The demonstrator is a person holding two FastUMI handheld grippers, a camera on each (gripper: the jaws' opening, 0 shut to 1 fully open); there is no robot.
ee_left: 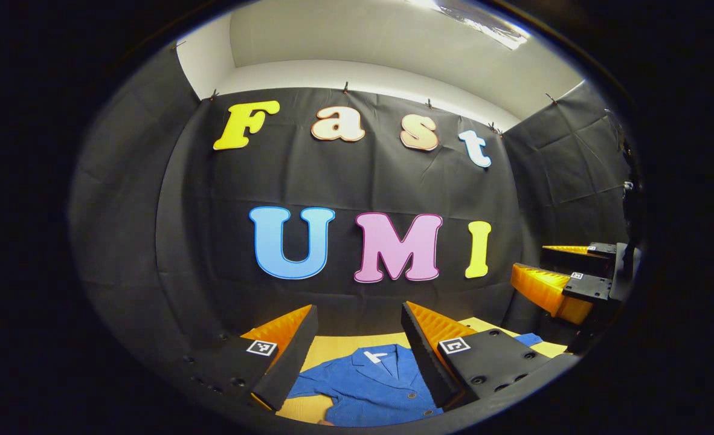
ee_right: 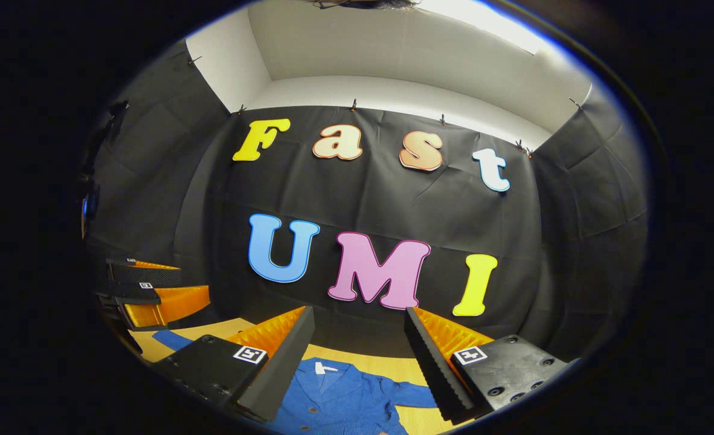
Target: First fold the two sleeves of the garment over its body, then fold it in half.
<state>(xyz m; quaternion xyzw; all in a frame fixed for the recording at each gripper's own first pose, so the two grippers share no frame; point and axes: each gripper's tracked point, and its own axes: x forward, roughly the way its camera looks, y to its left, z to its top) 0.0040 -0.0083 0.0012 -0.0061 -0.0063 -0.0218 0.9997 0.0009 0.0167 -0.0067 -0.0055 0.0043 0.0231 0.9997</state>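
1. Left gripper view: the left gripper [ee_left: 357, 353] hangs above the table with its two fingers [ee_left: 287, 356] spread wide apart, nothing between them, touching nothing.
2. Through the gap between those fingers lies the blue garment [ee_left: 372, 386], flat on the light wooden table [ee_left: 333, 347]. Its collar [ee_left: 381, 356], with a white tag inside, points toward the far wall, and buttons run down its front.
3. One sleeve [ee_left: 311, 386] reaches out past the inner edge of the gripper's left finger; a small patch of blue cloth also shows beyond the right finger, near the table's far right part.
4. Farther off at the right edge of this view, the right gripper [ee_left: 565, 275] is held in the air, above the table's level, its two fingers apart with a clear gap between them.
5. Behind everything, black cloth [ee_left: 363, 181] covers the booth's wall, with a white wall and ceiling above it.
6. Right gripper view: the right gripper [ee_right: 360, 362] is likewise spread wide, empty, and held above the table [ee_right: 363, 362].
7. Between its fingers the garment [ee_right: 339, 399] lies with collar and white tag [ee_right: 324, 367] toward the far wall; a sleeve [ee_right: 414, 396] stretches out to the right, reaching the inner edge of the right finger [ee_right: 435, 368] in the picture.
8. At the left edge of this view the left gripper [ee_right: 151, 287] hovers well apart from the right one, its fingers parted, with a bit of blue cloth on the table below it.
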